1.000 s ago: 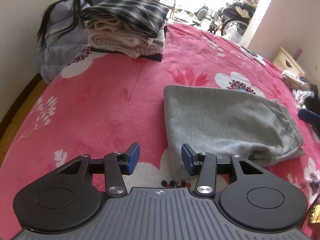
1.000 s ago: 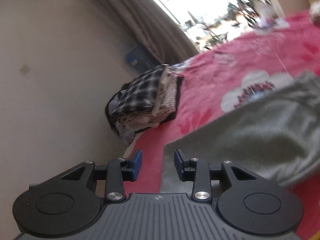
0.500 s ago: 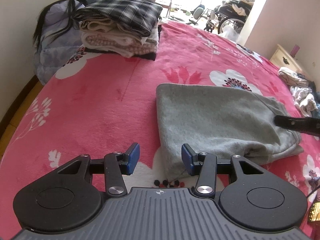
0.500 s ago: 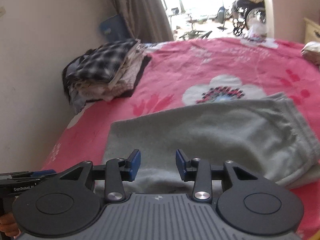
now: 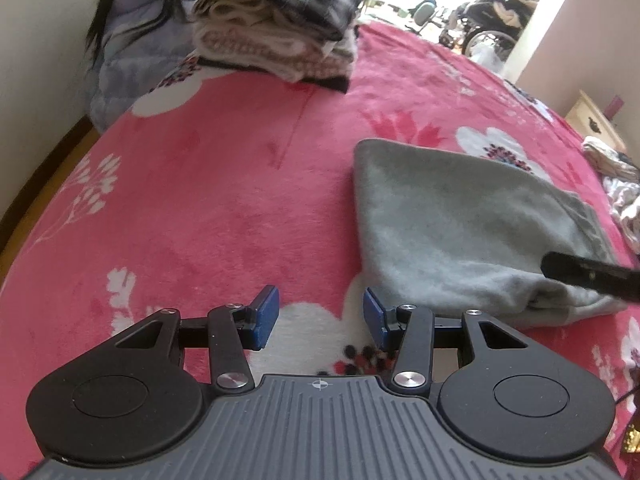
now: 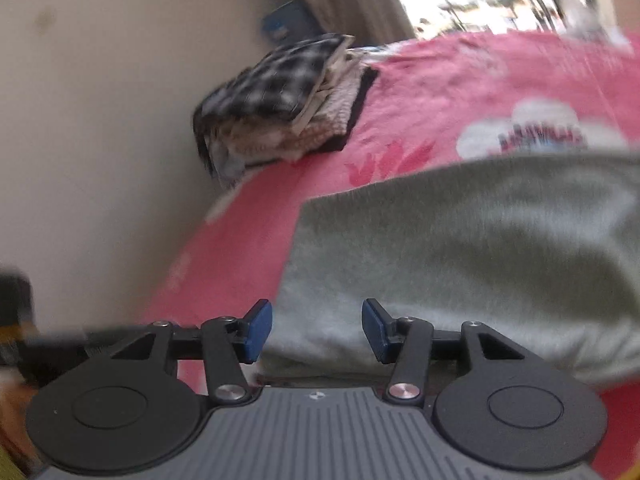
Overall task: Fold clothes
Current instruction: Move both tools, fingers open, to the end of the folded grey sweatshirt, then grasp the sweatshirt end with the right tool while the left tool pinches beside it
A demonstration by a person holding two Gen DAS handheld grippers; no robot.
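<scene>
Pink floral blanket [image 5: 208,200] lay bare and flat ahead-left of the left gripper [image 5: 320,322] — open lane running up to the stack of folded clothes [image 5: 276,36] at the far edge. Stack blocked that corner, with a grey quilted bag [image 5: 120,68] wedged just beside it against the wall [image 5: 44,32]. Folded grey garment [image 5: 460,232] covered the blanket ahead-right; the right gripper [image 6: 316,330] hung over its near edge, jaws apart, nothing between. Loose clothes [image 5: 616,184] cluttered the far right edge, near a wooden nightstand [image 5: 592,120].
</scene>
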